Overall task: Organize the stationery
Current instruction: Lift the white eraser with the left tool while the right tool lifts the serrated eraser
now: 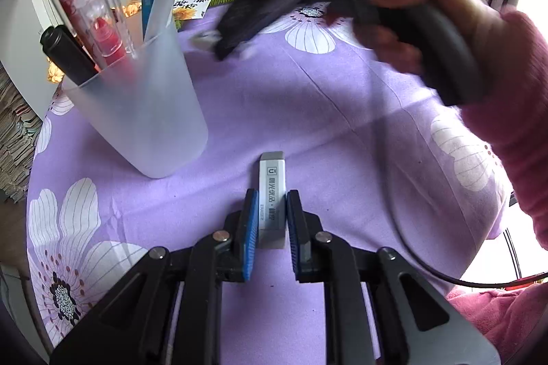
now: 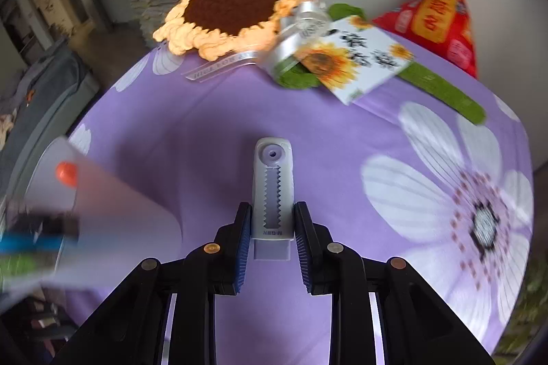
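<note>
Covering the desk (image 1: 342, 111), a purple cloth printed with white flowers lies below a pale wall. The left tongs (image 1: 271, 205) pinch a grey sleeved eraser (image 1: 272, 190) lying on the cloth beside a frosted pen cup (image 1: 147, 111). The right tongs (image 2: 273, 221) bracket a grey-lilac correction tape (image 2: 273, 186), its toothed window up; whether their pads press it cannot be told.

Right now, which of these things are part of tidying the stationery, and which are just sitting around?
Part of the job:
- grey eraser, in the left tool
- retractable eraser, in the right tool
- frosted pen cup with pens

Just lying about:
- crocheted sunflower
- sunflower card
- red pouch
</note>
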A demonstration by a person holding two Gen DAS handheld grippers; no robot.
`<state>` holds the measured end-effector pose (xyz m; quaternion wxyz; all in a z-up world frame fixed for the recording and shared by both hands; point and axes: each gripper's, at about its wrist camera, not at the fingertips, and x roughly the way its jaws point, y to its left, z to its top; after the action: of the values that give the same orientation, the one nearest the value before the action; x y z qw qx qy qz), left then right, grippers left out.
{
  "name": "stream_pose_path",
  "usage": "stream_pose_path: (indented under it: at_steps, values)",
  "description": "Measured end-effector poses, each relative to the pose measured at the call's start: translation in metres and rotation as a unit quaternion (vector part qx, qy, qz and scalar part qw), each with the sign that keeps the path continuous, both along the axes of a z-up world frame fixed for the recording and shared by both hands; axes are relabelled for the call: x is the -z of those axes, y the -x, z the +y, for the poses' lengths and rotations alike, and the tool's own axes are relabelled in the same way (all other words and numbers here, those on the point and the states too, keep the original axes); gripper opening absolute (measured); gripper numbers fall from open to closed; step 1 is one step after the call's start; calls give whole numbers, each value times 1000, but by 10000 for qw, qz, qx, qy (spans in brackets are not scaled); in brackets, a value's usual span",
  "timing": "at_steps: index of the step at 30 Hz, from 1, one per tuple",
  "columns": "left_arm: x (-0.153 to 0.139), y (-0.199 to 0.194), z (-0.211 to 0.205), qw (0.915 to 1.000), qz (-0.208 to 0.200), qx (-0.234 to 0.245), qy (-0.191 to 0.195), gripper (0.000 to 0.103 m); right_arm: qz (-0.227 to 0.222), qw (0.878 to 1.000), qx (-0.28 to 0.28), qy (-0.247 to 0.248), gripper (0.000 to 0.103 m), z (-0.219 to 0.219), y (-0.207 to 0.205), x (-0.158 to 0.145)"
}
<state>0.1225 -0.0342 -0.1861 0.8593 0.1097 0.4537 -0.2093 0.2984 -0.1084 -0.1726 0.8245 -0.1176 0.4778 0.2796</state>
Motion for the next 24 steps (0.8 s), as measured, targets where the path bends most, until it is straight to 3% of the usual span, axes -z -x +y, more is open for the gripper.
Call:
stream_pose_path:
  at_steps: [10, 18, 21, 24]
  values:
    - [-10, 3, 5, 9997, 74, -126, 174, 15, 137, 9948, 960, 300, 26, -99, 103, -6]
    - [-12, 5, 1, 9994, 219, -256, 65, 15, 564, 9905, 1179, 430, 26, -110, 153, 15]
    - [-13, 7, -2, 9996, 107, -262, -28, 17, 377, 9914, 1146, 508, 26, -108, 157, 10]
    - [-12, 3, -9, 9995, 52, -240, -194, 27, 198, 9905, 1163, 711, 33, -102, 153, 3]
